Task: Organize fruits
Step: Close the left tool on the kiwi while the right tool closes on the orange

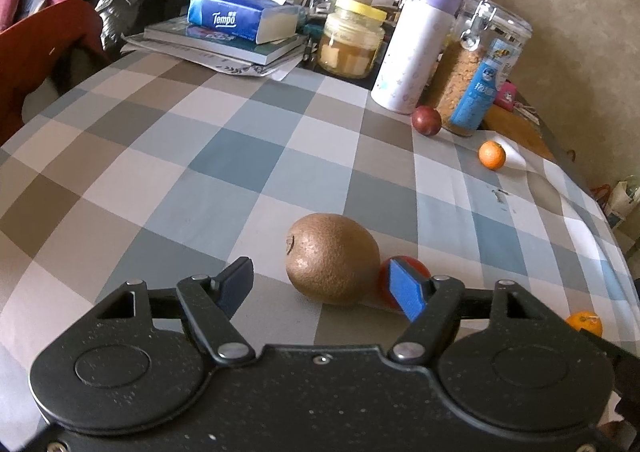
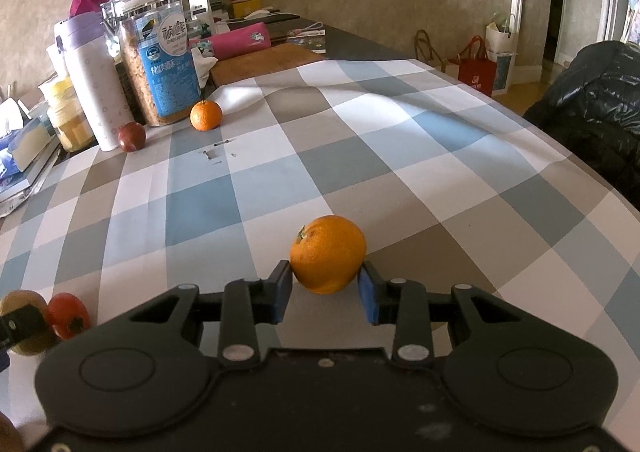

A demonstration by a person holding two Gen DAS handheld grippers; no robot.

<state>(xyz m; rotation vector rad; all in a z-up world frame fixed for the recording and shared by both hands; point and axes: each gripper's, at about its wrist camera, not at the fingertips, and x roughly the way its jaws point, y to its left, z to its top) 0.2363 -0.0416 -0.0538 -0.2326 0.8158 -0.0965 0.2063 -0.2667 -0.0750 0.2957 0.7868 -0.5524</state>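
The left gripper (image 1: 326,284) hovers low over the checked cloth of the bench (image 1: 224,156) with its fingers (image 1: 406,288) spread wide. A brown kiwi (image 1: 333,258) lies on the cloth between them, nearer the right finger, with clear space on its left side. A small red fruit (image 1: 416,266) sits just right of the kiwi, touching it and partly hidden behind the blue pad of the right finger.

The right gripper (image 2: 326,290) has its fingers (image 2: 282,288) drawn in on either side of an orange (image 2: 328,254), whose stem points left. Both pads sit at the lower flanks of the fruit; whether they press it or merely flank it, I cannot tell.

Far across the bench, a dark red plum (image 1: 426,121) rests at the foot of a white bottle (image 1: 416,48) with a lilac cap. A second small orange (image 1: 492,155) lies to its right, near a clear jar (image 1: 480,64) with a blue label. A tissue pack (image 1: 240,18) sits on a stack of books (image 1: 224,44) at the far left.
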